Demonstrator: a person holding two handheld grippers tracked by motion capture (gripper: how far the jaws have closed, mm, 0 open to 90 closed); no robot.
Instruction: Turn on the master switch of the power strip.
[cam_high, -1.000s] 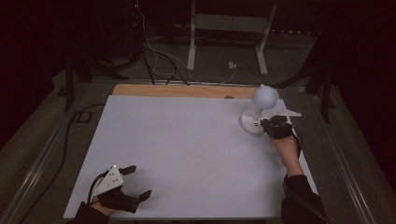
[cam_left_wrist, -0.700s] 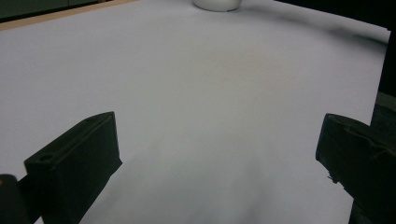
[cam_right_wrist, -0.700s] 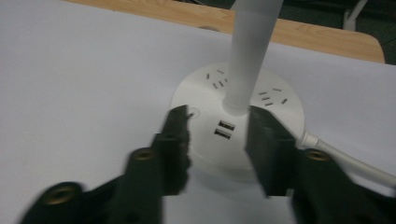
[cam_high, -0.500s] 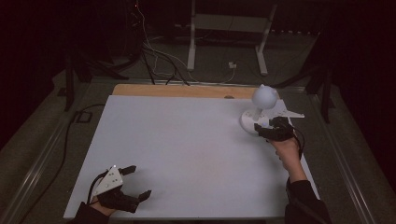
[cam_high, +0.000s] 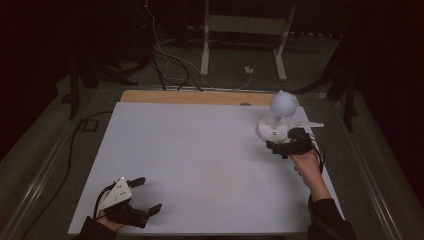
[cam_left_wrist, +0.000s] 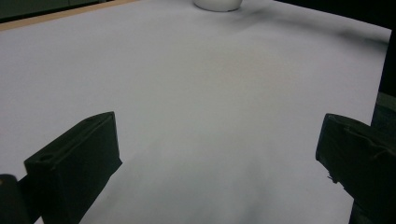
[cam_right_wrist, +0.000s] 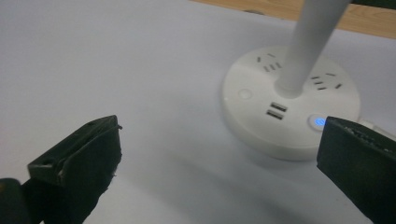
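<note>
A white lamp (cam_high: 276, 120) with a round base and globe head stands at the far right of the white worktop (cam_high: 200, 160); its base carries sockets, USB ports and a lit blue button (cam_right_wrist: 319, 122). The right claw (cam_high: 282, 148) sits just in front of the base, jaws wide apart and holding nothing. The left claw (cam_high: 147, 195) rests at the near left corner, well apart from the lamp, also wide open and empty.

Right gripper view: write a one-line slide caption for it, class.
Open right tool faces a white lamp base with sockets, USB ports and a lit blue button on the white table.
</note>
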